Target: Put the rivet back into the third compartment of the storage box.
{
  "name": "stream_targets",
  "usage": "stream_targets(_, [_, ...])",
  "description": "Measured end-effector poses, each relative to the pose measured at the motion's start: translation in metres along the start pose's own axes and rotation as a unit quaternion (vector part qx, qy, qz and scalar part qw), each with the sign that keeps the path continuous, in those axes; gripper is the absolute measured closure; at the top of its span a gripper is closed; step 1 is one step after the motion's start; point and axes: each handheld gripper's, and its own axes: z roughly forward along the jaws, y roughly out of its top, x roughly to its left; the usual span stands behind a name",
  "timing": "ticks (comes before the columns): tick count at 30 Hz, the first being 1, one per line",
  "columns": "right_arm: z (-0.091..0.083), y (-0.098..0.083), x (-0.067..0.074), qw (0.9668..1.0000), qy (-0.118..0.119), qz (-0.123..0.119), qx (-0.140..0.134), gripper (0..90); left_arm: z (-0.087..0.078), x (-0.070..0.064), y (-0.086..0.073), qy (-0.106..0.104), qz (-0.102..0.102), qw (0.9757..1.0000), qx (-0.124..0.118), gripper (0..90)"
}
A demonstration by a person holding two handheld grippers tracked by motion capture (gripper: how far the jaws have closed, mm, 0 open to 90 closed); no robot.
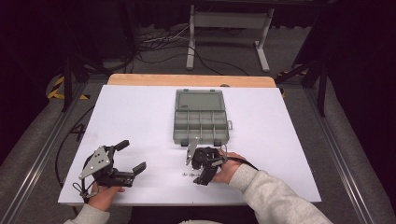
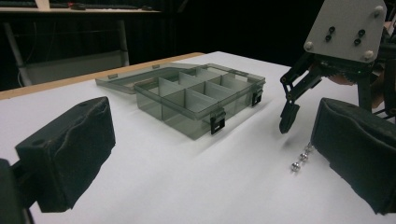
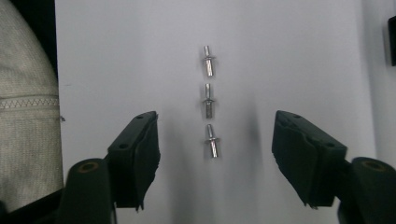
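Straddling three rivets (image 3: 208,107) with right gripper (image 3: 215,149) released; left gripper (image 1: 129,155) released too; organiser box (image 1: 200,122) compartments possibly empty, interiors murky.

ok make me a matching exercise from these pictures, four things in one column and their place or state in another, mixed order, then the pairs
Things:
1. organiser box
2. three rivets
3. left hand-held gripper
4. right hand-held gripper

States:
A. lying in a row on the white table
B. lid open, compartments look empty
C. jaws open above the rivets
D. jaws open near the table's front left, holding nothing

Pairs: 1-B, 2-A, 3-D, 4-C
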Motion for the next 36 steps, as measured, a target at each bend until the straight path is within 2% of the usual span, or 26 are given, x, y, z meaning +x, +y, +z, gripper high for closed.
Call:
stream_targets(11, [0.001,0.0,0.001,1.0,0.006,-0.004,0.003,65.0,0.0,0.0,0.0,-0.001,0.001,1.0,0.001,0.7])
stream_targets(12, [0.001,0.0,0.002,1.0,0.005,-0.004,0.003,66.2,0.0,0.0,0.0,-0.001,0.005,1.0,0.002,0.7])
stream_targets(21, [0.004,-0.001,0.001,0.9999,0.007,0.003,0.013,81.4,0.0,0.0,0.0,0.001,0.0,1.0,0.001,0.6])
stream_targets(28, [0.002,-0.001,-0.001,0.9999,0.007,0.007,0.01,81.9,0.0,0.0,0.0,0.001,0.0,1.0,-0.001,0.6])
stream_targets(36, [-0.017,0.001,-0.004,0.9999,-0.003,0.007,-0.012,81.9,0.0,0.0,0.0,0.001,0.0,1.0,0.0,0.6])
